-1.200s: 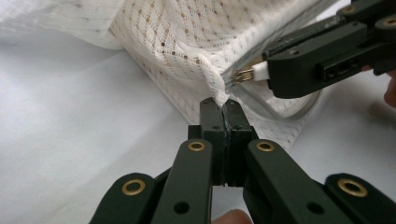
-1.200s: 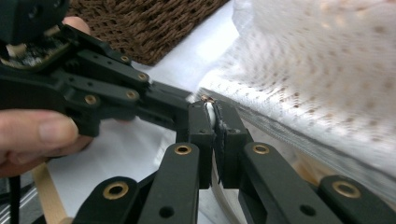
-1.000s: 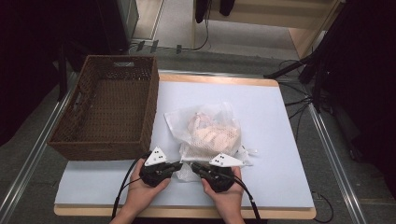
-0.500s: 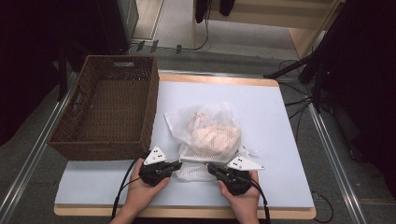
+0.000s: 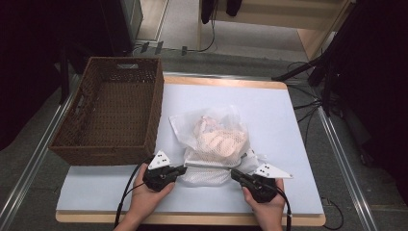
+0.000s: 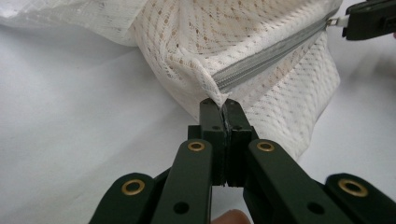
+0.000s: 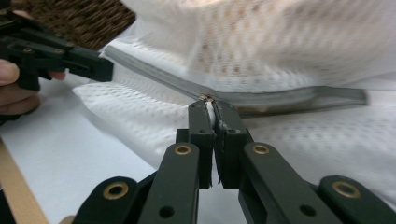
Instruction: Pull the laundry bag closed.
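At the tabletop's near edge, the left gripper's fingers pinch the grey zipper's end, anchoring the white mesh laundry bag beside the brown wicker basket, while the right gripper's fingers pinch its pull, evidently to work the slider.

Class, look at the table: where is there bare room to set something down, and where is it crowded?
Free: the white mat right of the mesh bag, the strip beyond it, and inside the wicker basket. Crowded: the near edge, where both grippers clamp the bag.
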The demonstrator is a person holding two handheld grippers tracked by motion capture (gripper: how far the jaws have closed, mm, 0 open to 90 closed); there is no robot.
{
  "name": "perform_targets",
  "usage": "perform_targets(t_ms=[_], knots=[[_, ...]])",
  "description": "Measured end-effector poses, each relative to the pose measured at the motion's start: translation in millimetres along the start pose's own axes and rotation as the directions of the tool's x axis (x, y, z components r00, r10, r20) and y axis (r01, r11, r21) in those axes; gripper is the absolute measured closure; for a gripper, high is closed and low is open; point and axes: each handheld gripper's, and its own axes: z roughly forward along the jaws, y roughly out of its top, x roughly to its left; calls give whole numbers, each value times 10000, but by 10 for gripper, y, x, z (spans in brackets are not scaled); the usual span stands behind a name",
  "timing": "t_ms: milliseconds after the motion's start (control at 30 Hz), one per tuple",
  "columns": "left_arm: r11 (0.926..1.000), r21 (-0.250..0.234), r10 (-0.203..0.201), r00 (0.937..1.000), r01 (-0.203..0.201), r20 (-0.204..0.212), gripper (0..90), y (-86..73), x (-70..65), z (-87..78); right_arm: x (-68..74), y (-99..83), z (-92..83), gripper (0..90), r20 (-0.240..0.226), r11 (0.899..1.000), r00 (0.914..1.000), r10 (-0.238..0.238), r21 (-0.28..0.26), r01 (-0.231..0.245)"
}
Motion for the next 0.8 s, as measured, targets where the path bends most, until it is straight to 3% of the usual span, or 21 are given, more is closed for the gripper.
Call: perform_targets(t_ms=[267,433,633,800], knots=[[9998,-87,-190,9993,188,-307,900,-1,11,-10,-68,12,-34,872,-90,9999,9999,80,-113,-81],[9965,-205,-822,9954,812,-492,900,-6,79,-47,-159,26,-106,872,288,9988,9989,366,-321,-357],[9957,-85,-931,9932,927,-705,900,-2,87,-37,-331,32,-186,873,714,9958,9944,773,-553,-735],[9935,-133,-1141,9899,1134,-845,900,0,113,-46,-488,31,-224,872,1169,9952,9897,829,-614,-761]])
